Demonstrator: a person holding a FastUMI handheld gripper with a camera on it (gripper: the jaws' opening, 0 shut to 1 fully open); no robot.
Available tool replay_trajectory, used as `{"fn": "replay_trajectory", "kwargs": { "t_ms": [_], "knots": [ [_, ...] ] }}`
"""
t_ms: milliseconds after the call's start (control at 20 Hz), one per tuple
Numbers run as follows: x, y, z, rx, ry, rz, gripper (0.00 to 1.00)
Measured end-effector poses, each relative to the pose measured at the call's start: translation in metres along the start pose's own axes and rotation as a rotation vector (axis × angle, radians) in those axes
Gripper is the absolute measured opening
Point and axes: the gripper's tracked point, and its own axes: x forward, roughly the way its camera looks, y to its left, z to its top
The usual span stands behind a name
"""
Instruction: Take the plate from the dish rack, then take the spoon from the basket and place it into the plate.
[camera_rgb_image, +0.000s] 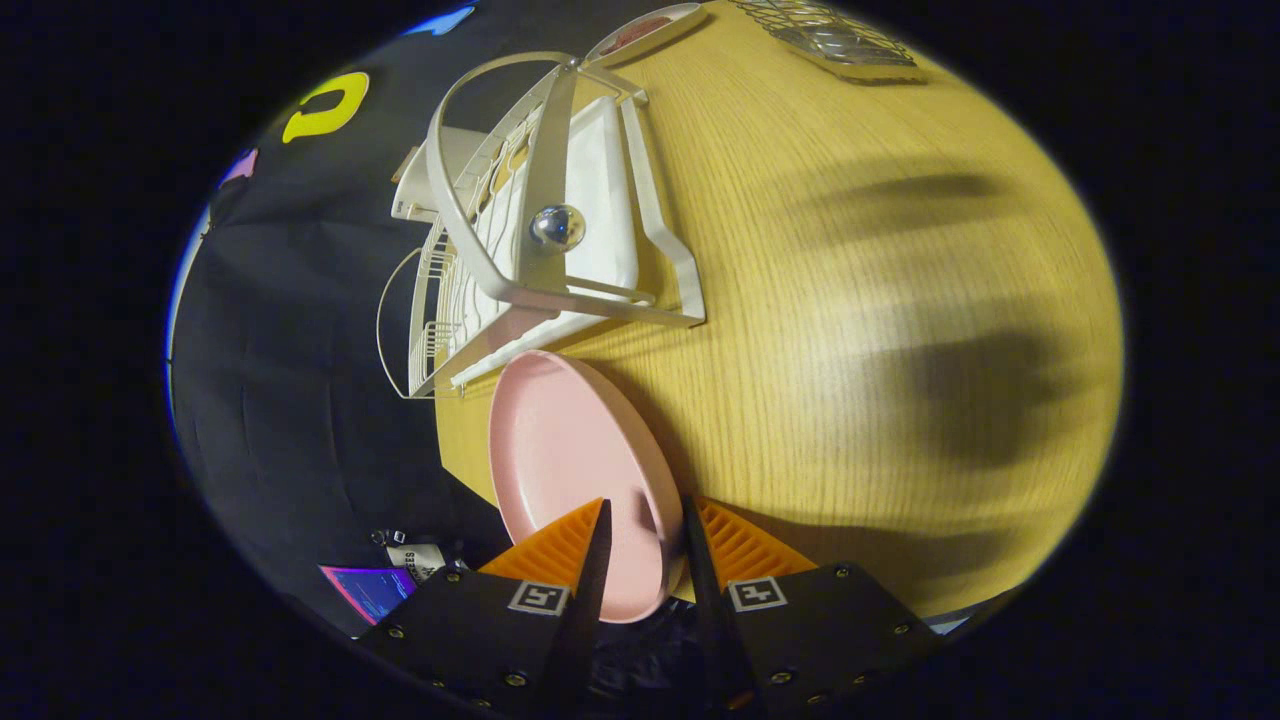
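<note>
step: plate out of rack | gripper (645, 520): fingers nearly closed, pinching pink plate (575, 450) by its near rim, so it rides on edge | plate: just near of white dish rack (560, 250), over table (850, 300) | wire basket (835, 35): far right, next, spoon not discernible

A small dish (645, 32) with something reddish sits on the wooden table (850, 300).

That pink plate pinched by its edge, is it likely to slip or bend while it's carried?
The pink plate keeps its round shape though held by its rim alone, so it is probably stiff. Its surface looks smooth and matte, so it might slide between the gripper fingers if jolted. Hanging clear of the wooden table beside the dish rack, it could swing.
</note>
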Motion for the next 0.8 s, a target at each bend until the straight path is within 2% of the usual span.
{"fn": "replay_trajectory", "kwargs": {
  "t_ms": [250, 300, 400, 800],
  "knots": [
    [-0.022, -0.018, 0.003, -0.010, -0.022, -0.025, 0.44],
    [-0.030, -0.020, 0.005, -0.022, -0.044, -0.032, 0.48],
    [-0.045, -0.023, 0.015, -0.047, -0.103, -0.051, 0.48],
    [-0.141, -0.027, 0.113, -0.101, -0.528, -0.190, 0.48]
  ]
}}
